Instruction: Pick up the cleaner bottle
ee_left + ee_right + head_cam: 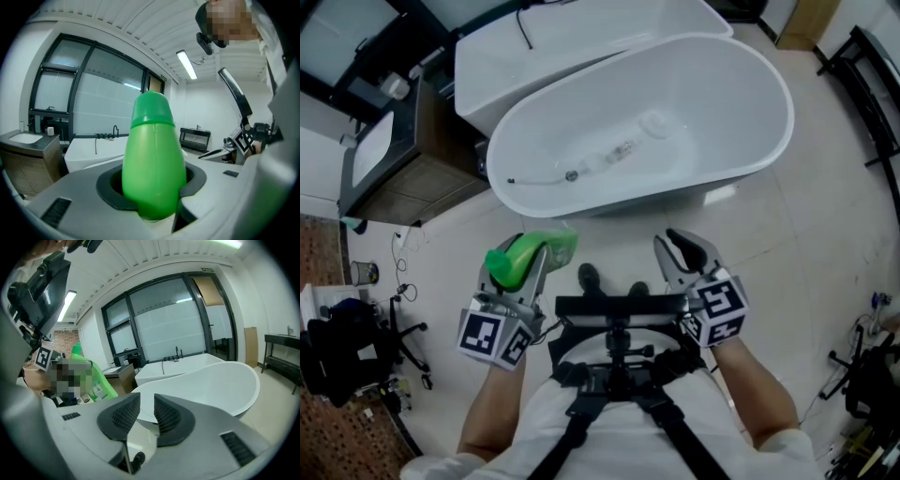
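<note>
A bathroom set up as a display or test room: a white oval freestanding bathtub (694,187) and a second, rectangular tub (544,47) stand side by side on a pale tiled floor (825,244), beside a wooden vanity with a basin (373,150). Dark-framed glazed partitions (168,319), a ceiling strip light (186,64) and an office chair (403,342) point away from a home.

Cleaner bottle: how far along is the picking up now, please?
Done, it seems: the left gripper is closed on the green cleaner bottle, which hangs clear of the floor in front of the bathtub. In hand: only holding it up. The right gripper is open and empty. Left: nothing of the pick-up itself that I can see.
</note>
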### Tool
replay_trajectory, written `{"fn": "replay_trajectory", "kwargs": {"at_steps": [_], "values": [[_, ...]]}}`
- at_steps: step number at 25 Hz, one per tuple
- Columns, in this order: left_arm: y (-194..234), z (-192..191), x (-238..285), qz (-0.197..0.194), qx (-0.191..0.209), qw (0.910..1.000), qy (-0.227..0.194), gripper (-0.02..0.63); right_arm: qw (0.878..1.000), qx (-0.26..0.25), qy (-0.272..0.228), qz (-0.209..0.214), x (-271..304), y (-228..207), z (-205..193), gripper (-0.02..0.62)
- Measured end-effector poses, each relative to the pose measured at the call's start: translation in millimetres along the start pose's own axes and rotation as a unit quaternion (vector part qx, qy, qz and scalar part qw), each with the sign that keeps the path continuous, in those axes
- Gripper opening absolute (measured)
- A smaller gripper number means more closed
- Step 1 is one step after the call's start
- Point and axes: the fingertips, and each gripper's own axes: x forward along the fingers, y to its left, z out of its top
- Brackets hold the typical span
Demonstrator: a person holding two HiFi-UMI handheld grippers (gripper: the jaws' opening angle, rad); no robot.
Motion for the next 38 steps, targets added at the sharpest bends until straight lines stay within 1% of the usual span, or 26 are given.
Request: {"fn": "replay_trajectory", "kwargs": {"at_steps": [2,5,10,15,18,21,24,27,33,38], "values": [[-2.7,-4.8,-7.7,0.009,-0.002,0.9999,0.003,0.176,1.0,-0.003,0.0,0.006,-3.7,1.4,-1.5,0.103],[-10.5,-4.5,-15.1,0.019,-0.001,0.9998,-0.003,0.176,1.0,-0.005,-0.003,0.013,-10.3,1.5,-3.1,0.1],[-15.4,-5.1,-27.0,0.024,0.003,0.9997,-0.001,0.176,1.0,-0.001,-0.011,0.019,-16.6,8.7,-7.1,0.1],[-19.9,-5.7,-27.5,0.01,0.011,0.9999,0.004,0.176,1.0,0.009,-0.021,0.01,-23.3,10.2,-4.9,0.093],[-23.1,-6.0,-27.3,0.002,0.008,1.0,0.003,0.176,1.0,0.024,-0.016,0.006,-24.7,13.4,-8.1,0.081],[-23.0,-7.5,-30.1,-0.006,0.006,1.0,0.001,0.176,1.0,0.028,-0.009,0.003,-24.0,19.1,-12.6,0.067],[-18.5,-13.5,-39.2,-0.009,0.003,0.9999,0.007,0.176,1.0,0.026,-0.004,0.0,-22.6,31.0,-16.6,0.055],[-11.1,-18.5,-52.3,-0.01,0.0,0.9999,0.012,0.176,1.0,0.014,0.001,-0.001,-21.2,45.5,-22.6,0.037],[10.0,-29.9,-78.1,-0.01,-0.004,0.9998,0.015,0.176,1.0,0.014,0.013,-0.007,-14.7,74.9,-30.9,0.032],[20.3,-36.8,-96.5,-0.017,-0.004,0.9997,0.017,0.176,1.0,0.004,0.014,-0.013,-17.6,98.2,-36.8,0.032]]}}
